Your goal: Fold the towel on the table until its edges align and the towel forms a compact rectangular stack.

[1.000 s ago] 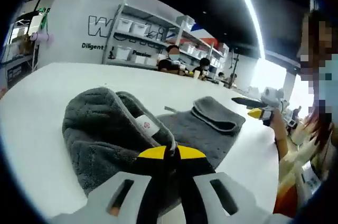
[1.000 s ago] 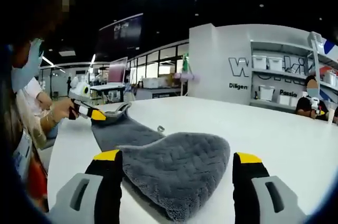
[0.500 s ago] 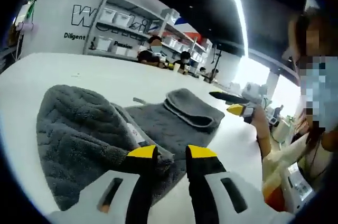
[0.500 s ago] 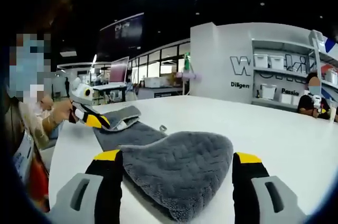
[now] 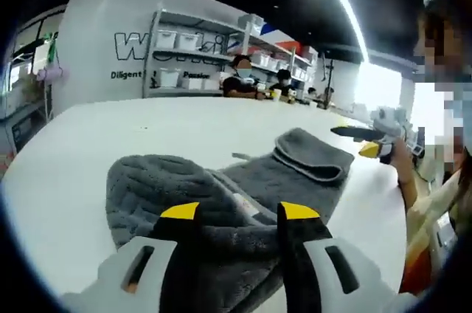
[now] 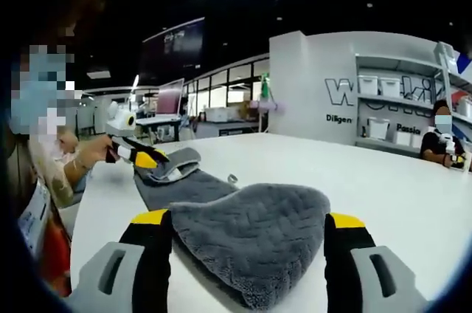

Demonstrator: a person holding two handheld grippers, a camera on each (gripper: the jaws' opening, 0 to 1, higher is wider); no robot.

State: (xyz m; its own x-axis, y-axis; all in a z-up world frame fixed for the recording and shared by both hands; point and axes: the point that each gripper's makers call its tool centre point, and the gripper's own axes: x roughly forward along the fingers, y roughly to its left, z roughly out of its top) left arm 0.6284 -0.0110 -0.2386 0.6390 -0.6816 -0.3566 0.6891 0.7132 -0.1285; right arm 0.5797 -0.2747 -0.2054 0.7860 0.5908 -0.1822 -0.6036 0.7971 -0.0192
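Note:
A grey towel [image 5: 221, 202] lies on the white table [image 5: 88, 136], with both ends folded over toward its flat middle. In the left gripper view, my left gripper [image 5: 239, 213] is open, its yellow tips standing either side of the near bunched fold. The far folded end [image 5: 313, 154] lies beyond, with my right gripper [image 5: 365, 142] just past it. My right gripper [image 6: 248, 218] is wide open around the near rounded fold [image 6: 251, 232]. In the right gripper view, my left gripper [image 6: 144, 156] sits at the other folded end [image 6: 173, 167].
A person's hands and body show at the table's side [image 6: 44, 180]. Behind the table is a wall with lettering and shelves of white bins [image 5: 184, 54], with people seated at the far edge [image 5: 240, 84]. Bare white tabletop [image 6: 383, 187] spreads around the towel.
My left gripper, shut on the towel's folded edge a second ago, has opened and let it go, and the left view has shifted. The right gripper has stayed open and still.

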